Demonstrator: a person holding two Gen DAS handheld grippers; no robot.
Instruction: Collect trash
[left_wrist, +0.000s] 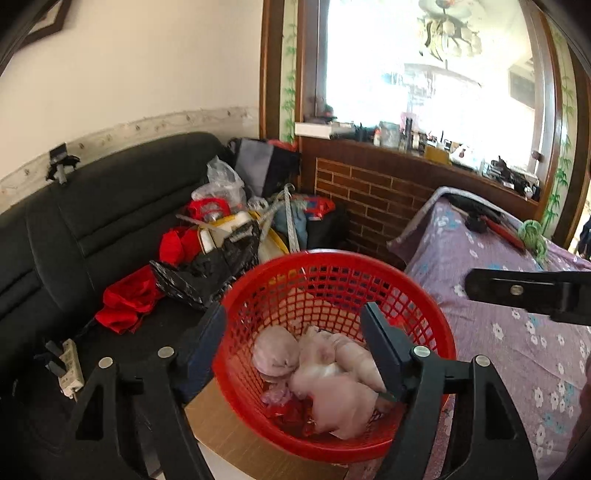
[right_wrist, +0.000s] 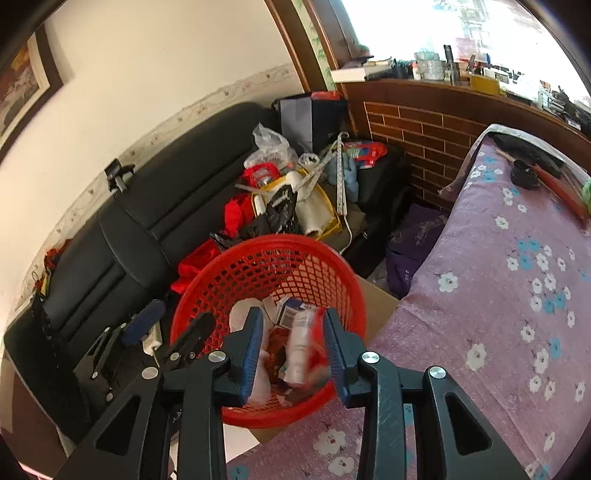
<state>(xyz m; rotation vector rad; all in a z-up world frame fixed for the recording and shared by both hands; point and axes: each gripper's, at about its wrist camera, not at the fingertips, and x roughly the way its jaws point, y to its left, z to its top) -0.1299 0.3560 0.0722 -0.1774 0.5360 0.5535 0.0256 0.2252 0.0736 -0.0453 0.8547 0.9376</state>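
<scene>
A red mesh basket (left_wrist: 332, 280) stands on a cardboard box between the sofa and the bed. Crumpled pale tissues (left_wrist: 332, 373) and red scraps lie in its bottom. My left gripper (left_wrist: 295, 339) hangs open above the basket's near rim with nothing between its fingers. My right gripper (right_wrist: 293, 336) is over the same basket (right_wrist: 273, 266). A red and white wrapper (right_wrist: 304, 343), blurred, sits between its jaws against the right pad, with a gap to the left pad. The left gripper (right_wrist: 173, 321) shows at the basket's left side in the right wrist view.
A black sofa (left_wrist: 92, 229) on the left carries bags, red cloth and a yellow tub. A power strip (left_wrist: 70, 365) lies on its seat. The bed with a purple flowered cover (right_wrist: 498, 295) fills the right. A brick-patterned wall and cluttered sill stand behind.
</scene>
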